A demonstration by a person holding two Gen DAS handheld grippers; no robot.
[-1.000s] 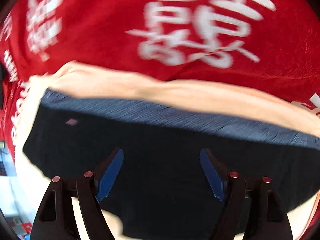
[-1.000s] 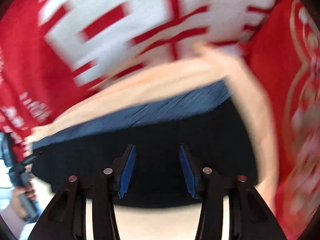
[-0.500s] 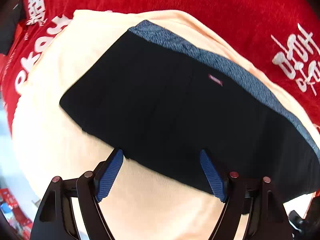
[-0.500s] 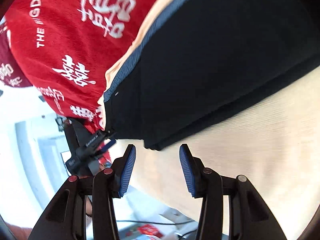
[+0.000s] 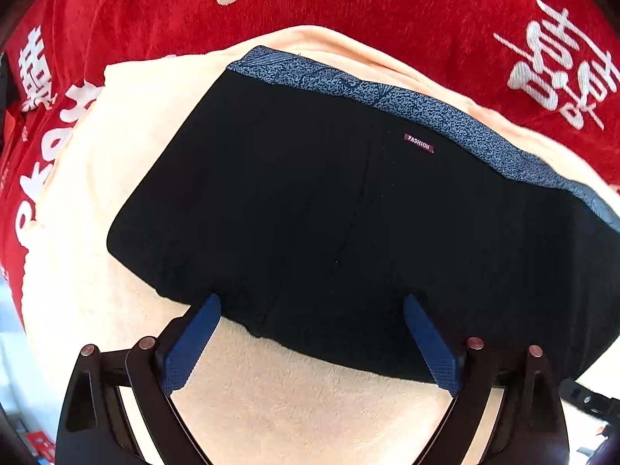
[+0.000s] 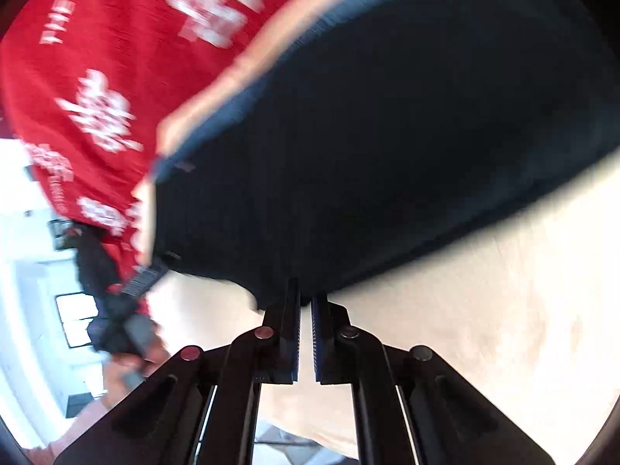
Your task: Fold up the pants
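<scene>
Your left claw [image 5: 310, 310] gapes at the black pants' [image 5: 329, 213] lower-centre hem on the cream towel [image 5: 310, 407]; your right claw [image 6: 305, 302] pinches that hem.

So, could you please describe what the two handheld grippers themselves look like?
The left gripper and right gripper match: black plastic linkage arms with triangular cut-outs, small round reddish-silver pivot pins, and two fingers faced with blue, finely textured pads. No cables or markings show on either one.

Right view blurred; pants [image 5: 348, 213] cut off rightward.
</scene>
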